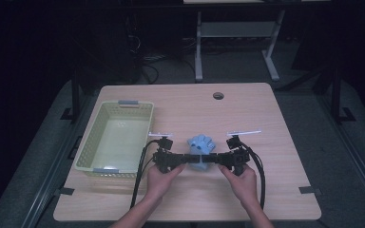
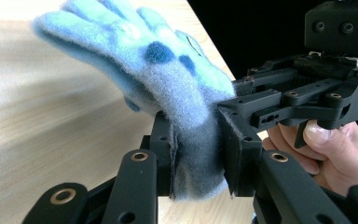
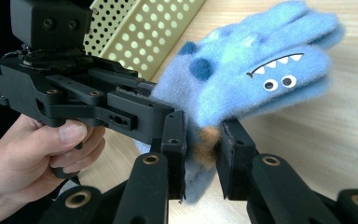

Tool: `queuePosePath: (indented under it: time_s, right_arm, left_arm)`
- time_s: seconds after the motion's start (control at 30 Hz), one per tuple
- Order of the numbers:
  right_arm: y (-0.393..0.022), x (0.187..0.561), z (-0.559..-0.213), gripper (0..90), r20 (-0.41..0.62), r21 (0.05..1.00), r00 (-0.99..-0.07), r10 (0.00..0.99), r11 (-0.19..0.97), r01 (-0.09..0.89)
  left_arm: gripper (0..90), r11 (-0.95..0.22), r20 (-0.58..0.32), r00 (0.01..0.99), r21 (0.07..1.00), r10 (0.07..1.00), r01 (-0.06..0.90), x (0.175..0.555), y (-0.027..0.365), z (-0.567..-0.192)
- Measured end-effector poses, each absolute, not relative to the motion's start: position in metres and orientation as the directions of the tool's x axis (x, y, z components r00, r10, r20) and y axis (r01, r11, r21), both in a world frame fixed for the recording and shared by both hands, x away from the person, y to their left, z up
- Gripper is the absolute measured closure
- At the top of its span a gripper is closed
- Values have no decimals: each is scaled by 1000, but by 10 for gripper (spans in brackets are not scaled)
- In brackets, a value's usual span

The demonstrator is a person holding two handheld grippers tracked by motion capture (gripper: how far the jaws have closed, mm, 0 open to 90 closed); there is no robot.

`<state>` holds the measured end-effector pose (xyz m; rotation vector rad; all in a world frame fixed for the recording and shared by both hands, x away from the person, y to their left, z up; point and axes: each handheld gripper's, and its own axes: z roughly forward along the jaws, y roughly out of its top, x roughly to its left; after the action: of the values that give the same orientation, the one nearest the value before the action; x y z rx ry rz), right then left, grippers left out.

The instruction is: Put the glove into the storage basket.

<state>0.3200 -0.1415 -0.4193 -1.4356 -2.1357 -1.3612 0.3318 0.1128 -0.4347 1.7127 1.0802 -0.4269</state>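
A light blue fleece glove (image 1: 200, 147) hangs between the two grippers, held over the middle of the wooden bench (image 1: 275, 142), near its front. It is a child's monster glove: in the right gripper view its back shows two googly eyes and a jagged white-toothed mouth (image 3: 275, 74), with darker blue spots near the cuff; in the left gripper view the same glove (image 2: 168, 70) shows its spotted side, fingers pointing up and away over the bench top.

The left gripper (image 2: 198, 154) has its jaws pressed together on the cuff end of the glove, the fleece bunched and squeezed between the two black pads. The right gripper (image 3: 203, 154) pinches the same cuff from the opposite side, its jaws closed on the fleece, where a small tan patch shows in the fabric. In the high view the left gripper (image 1: 183, 160) and right gripper (image 1: 218, 160) point toward each other, meeting at the glove, each held in one of the person's hands: the left hand (image 1: 159, 178) and the right hand (image 1: 242, 180). Black cables trail from both grippers back toward the front edge of the bench.

To the left of the glove, well apart from it, a pale yellow-green perforated plastic basket (image 1: 90, 142) stands on the bench; its wall also shows behind the left gripper in the right gripper view. A round cable hole (image 1: 218, 95) lies near the bench's far edge.
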Motion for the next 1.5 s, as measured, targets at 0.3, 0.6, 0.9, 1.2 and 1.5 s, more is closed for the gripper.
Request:
queuePosePath:
  time_s: [0.3, 0.6, 0.9, 1.2, 1.5]
  right_arm:
    - [-133, 323, -405, 747, 616, 579, -515, 596, 101, 809]
    - [-124, 327, -393, 747, 617, 590, -531, 580, 105, 800]
    - [-114, 331, -380, 747, 610, 608, -554, 566, 114, 786]
    - [-102, 336, -370, 747, 613, 615, -568, 549, 120, 779]
    - [-84, 345, -361, 747, 612, 624, -587, 530, 133, 770]
  left_arm:
    - [683, -63, -709, 540, 578, 453, 813, 332, 123, -420]
    - [683, -52, -708, 544, 588, 450, 807, 332, 134, -408]
    - [684, -39, -711, 551, 597, 436, 801, 335, 148, -398]
    - [685, -38, -716, 561, 602, 416, 798, 339, 163, -389]
    - [689, -26, -725, 557, 600, 405, 800, 346, 183, -382]
